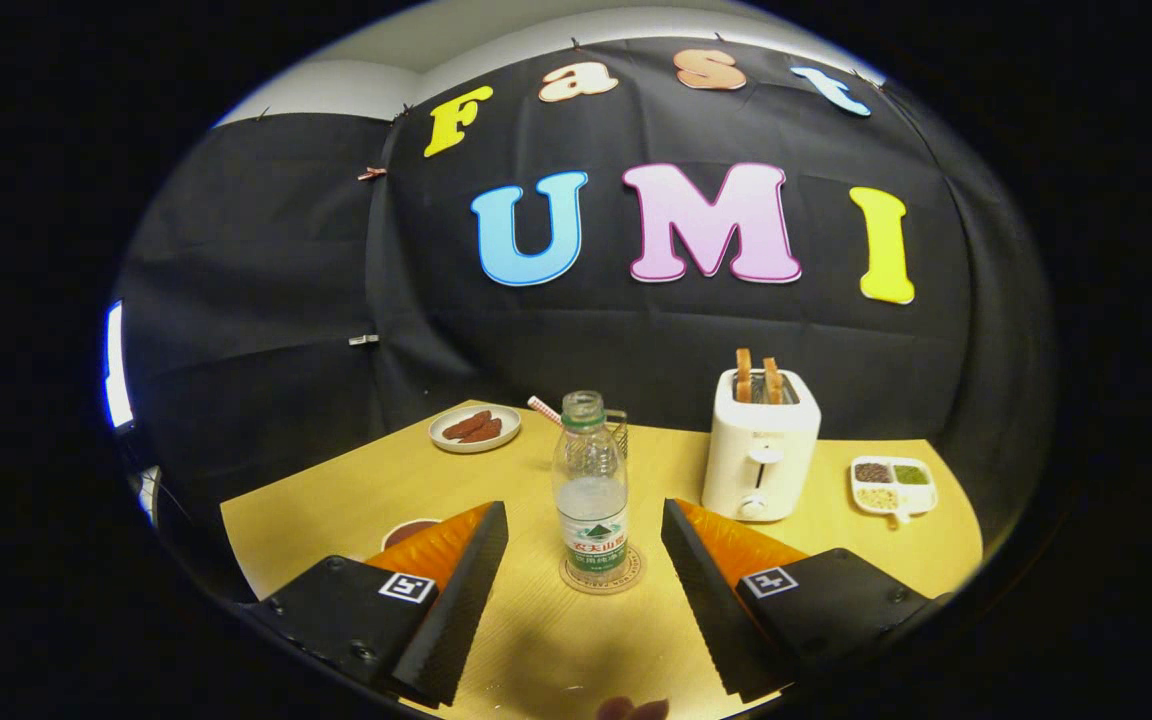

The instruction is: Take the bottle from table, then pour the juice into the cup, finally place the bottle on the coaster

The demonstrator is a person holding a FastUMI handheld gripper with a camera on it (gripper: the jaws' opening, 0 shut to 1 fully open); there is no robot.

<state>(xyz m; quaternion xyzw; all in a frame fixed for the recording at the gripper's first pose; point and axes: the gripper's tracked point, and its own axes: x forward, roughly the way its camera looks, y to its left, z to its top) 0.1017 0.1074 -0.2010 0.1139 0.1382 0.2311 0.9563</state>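
- Bottle (591, 487) stood upright on the coaster (601, 578), uncapped, just ahead of the fingers and between their tips.
- Gripper (584, 525) sat level, spread wide, touching nothing.
- Cup (618, 428) with a straw stood behind the bottle.
- Bottle's label was too small to read.

A staged recording booth dressed as a breakfast corner: black cloth is hanging as the wall (266, 300) behind a wooden table (386, 490). A toaster (761, 455) holding bread is standing at two o'clock, a plate (475, 428) of food is sitting at eleven o'clock, and a divided dish (893, 485) is lying farther right.
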